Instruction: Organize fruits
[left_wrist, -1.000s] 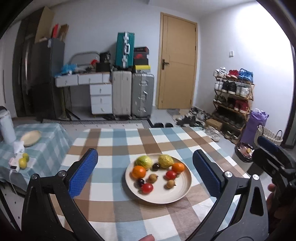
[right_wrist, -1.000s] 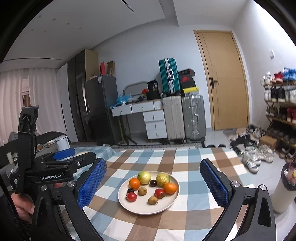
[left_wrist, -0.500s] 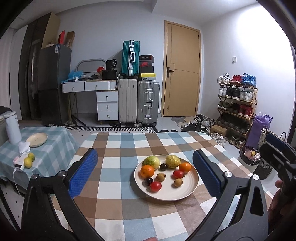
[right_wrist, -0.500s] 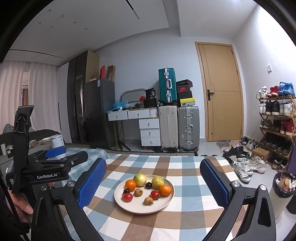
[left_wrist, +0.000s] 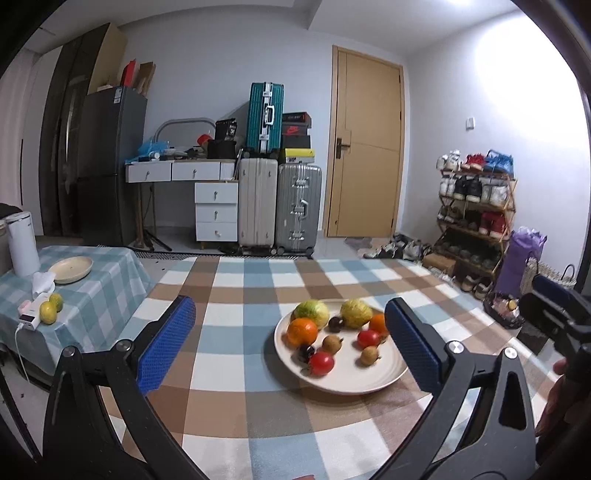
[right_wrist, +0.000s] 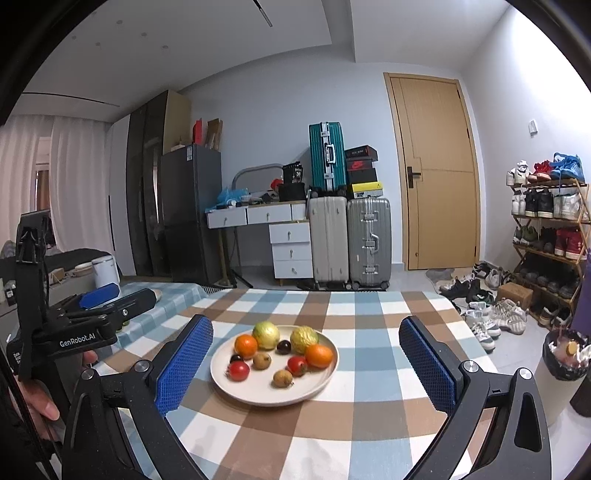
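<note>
A cream plate (left_wrist: 354, 380) (right_wrist: 258, 391) sits on the checked tablecloth (left_wrist: 236, 295) and holds several fruits: two oranges (left_wrist: 302, 331), two yellow-green fruits (left_wrist: 312, 312), two red tomatoes (left_wrist: 321, 362), small brown fruits and dark plums. My left gripper (left_wrist: 290, 345) is open and empty, held above the table in front of the plate. My right gripper (right_wrist: 306, 363) is open and empty, with the plate between its fingers in view. The left gripper's body also shows at the left of the right wrist view (right_wrist: 85, 321).
A low side table (left_wrist: 92, 288) at the left carries an empty cream plate (left_wrist: 72, 268), two yellow-green fruits (left_wrist: 50, 310), a white kettle (left_wrist: 22, 243) and a white device. Suitcases, drawers, a door and a shoe rack (left_wrist: 476, 214) stand behind. A bin (right_wrist: 561, 365) stands at the right.
Both cameras have tilted upward and shifted, so the plate sits lower in view; in the left wrist view it has moved to the right. Both grippers stay open and empty.
</note>
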